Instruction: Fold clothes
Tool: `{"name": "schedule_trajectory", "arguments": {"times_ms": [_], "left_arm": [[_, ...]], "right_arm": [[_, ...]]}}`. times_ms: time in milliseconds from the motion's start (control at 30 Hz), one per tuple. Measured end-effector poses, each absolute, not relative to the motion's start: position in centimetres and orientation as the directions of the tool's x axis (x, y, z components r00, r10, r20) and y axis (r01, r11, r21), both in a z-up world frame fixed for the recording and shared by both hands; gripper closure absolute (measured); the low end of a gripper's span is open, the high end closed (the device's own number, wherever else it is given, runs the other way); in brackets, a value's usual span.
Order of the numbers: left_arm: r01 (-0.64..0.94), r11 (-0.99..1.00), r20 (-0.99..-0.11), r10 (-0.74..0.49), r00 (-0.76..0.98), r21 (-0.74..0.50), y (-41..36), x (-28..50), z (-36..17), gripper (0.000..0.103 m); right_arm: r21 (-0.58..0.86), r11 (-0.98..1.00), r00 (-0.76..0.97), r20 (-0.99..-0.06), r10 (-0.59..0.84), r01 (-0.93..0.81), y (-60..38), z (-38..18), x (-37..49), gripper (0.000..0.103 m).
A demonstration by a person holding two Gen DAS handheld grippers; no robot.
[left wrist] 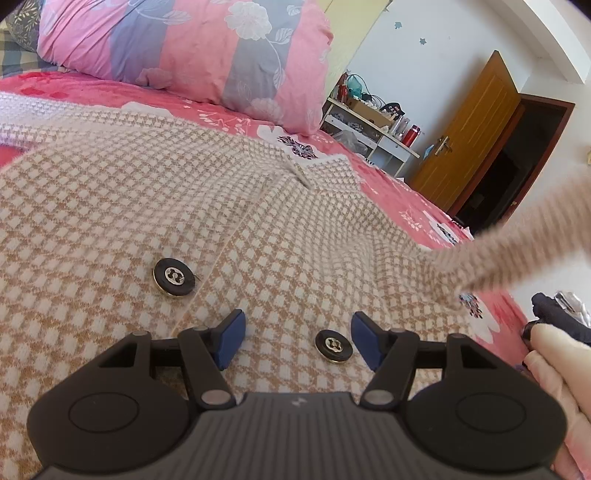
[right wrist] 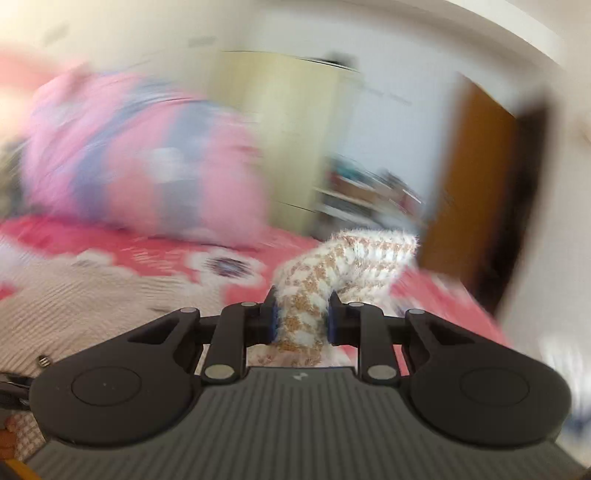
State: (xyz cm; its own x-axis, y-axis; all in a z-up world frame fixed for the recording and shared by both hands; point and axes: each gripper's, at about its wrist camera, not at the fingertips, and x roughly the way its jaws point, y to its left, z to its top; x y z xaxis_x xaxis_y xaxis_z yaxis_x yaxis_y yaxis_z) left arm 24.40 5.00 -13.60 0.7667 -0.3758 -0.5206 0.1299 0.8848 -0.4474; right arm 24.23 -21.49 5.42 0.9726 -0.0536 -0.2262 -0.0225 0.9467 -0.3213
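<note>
Bedroom, daylight, bright and even. Bed covered in a red floral bedspread (left wrist: 388, 192). At its head lies a bulky pink-and-grey floral quilt (left wrist: 207, 55); a dark patterned pillow (left wrist: 22, 22) sits at the far left corner. White walls with small blue star stickers (left wrist: 423, 40). Pale yellow wardrobe (left wrist: 347, 40) beside a cluttered white open shelf unit (left wrist: 373, 136). Brown wooden door (left wrist: 469, 136) stands open on a dark doorway (left wrist: 517, 166).

Bright, even daylight, fisheye bending at the edges; left wrist view sharp, right wrist view heavily motion-blurred.
</note>
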Motion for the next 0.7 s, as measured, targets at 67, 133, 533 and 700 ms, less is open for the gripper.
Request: {"name": "schedule_trajectory", "arguments": {"times_ms": [67, 133, 533, 700], "left_arm": [[0.131, 0.885, -0.521, -0.377, 0.766, -0.447, 5.0, 24.4, -13.6, 0.038], [0.132, 0.885, -0.521, -0.377, 0.766, -0.447, 4.9, 24.4, -13.6, 0.038], [0.138, 0.884, -0.52, -0.382, 0.764, -0.447, 4.8, 24.4, -13.7, 0.038], [0.136, 0.878, -0.508, -0.385, 0.77, -0.459, 5.1, 24.3, -13.7, 0.038]], "right_arm": [[-0.42, 0.892, 0.966, -0.249, 0.063, -0.167, -16.7, 6.8, 26.7, 0.082], [-0.479, 0.819, 0.935, -0.302, 0.186, -0.317, -11.4, 7.1, 28.9, 0.08], [0.11, 0.84, 0.799, -0.263, 0.54, -0.532, -14.2, 9.3, 26.4, 0.053], [0.175, 0.938, 0.852, -0.392, 0.346, -0.3, -23.1, 4.0, 22.2, 0.053]]}}
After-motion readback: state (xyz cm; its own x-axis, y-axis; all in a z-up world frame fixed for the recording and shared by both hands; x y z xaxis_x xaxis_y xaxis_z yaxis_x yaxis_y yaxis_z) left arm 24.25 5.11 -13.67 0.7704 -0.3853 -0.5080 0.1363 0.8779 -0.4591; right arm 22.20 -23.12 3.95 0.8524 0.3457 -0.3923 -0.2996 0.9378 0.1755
